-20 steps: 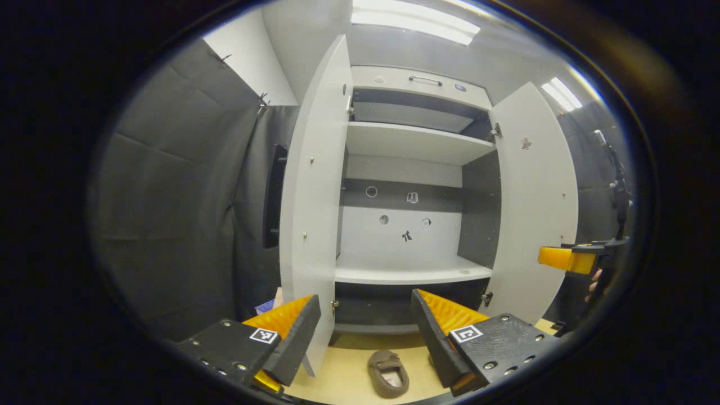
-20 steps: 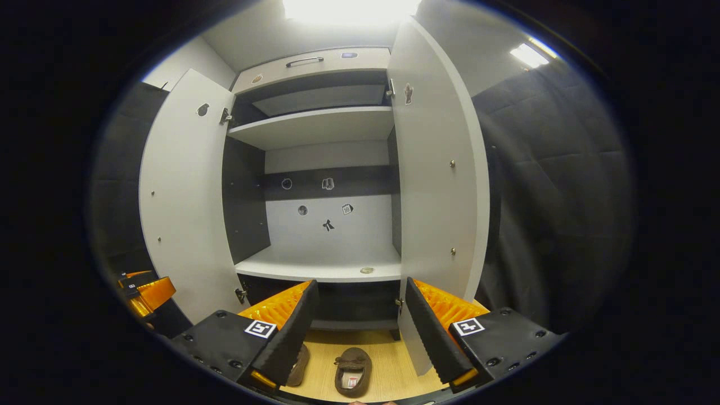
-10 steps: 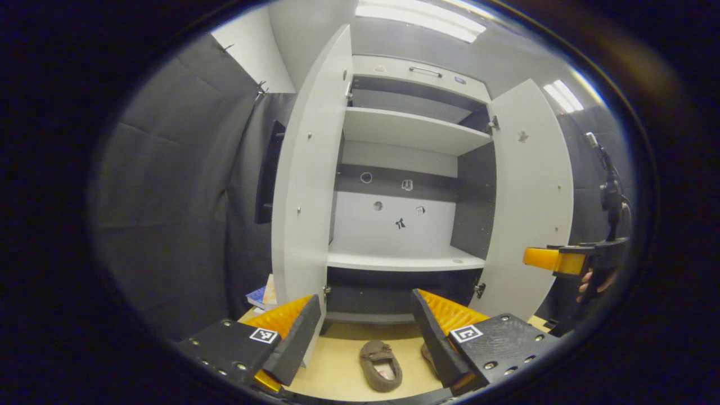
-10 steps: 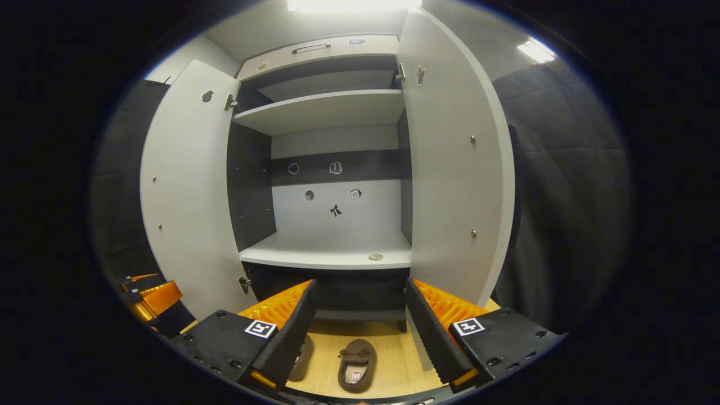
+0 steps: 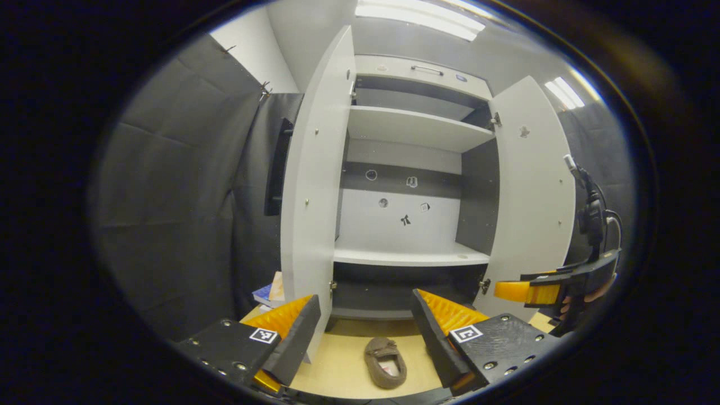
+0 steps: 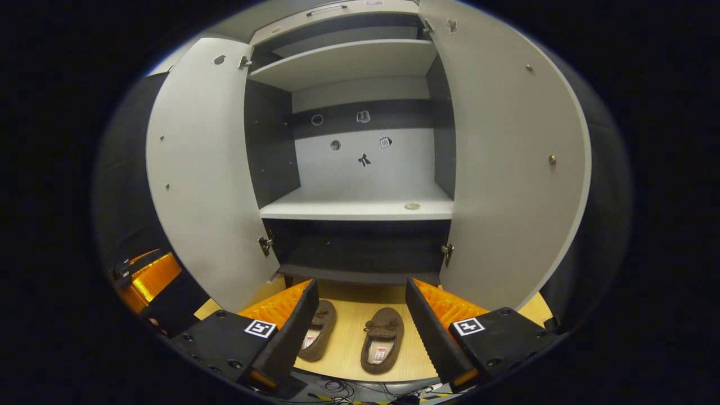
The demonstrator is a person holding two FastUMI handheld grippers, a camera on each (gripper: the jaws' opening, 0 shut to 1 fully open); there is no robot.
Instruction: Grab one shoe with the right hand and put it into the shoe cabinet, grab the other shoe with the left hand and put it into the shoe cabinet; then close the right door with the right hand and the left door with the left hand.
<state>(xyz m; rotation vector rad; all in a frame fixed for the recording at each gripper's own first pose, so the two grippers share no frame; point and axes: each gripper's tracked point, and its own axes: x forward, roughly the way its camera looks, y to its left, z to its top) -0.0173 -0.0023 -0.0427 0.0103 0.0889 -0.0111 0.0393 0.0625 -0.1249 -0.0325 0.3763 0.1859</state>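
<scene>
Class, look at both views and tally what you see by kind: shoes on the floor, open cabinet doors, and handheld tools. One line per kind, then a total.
Brown shoes on the floor: 2 (left shoe, right shoe)
Open cabinet doors: 2 (left door, right door)
Tools, both open and empty: 2 (left tool, right tool)
Total: 6

Left gripper (image 5: 365, 332) and right gripper (image 6: 360, 326), both wide apart.
</scene>
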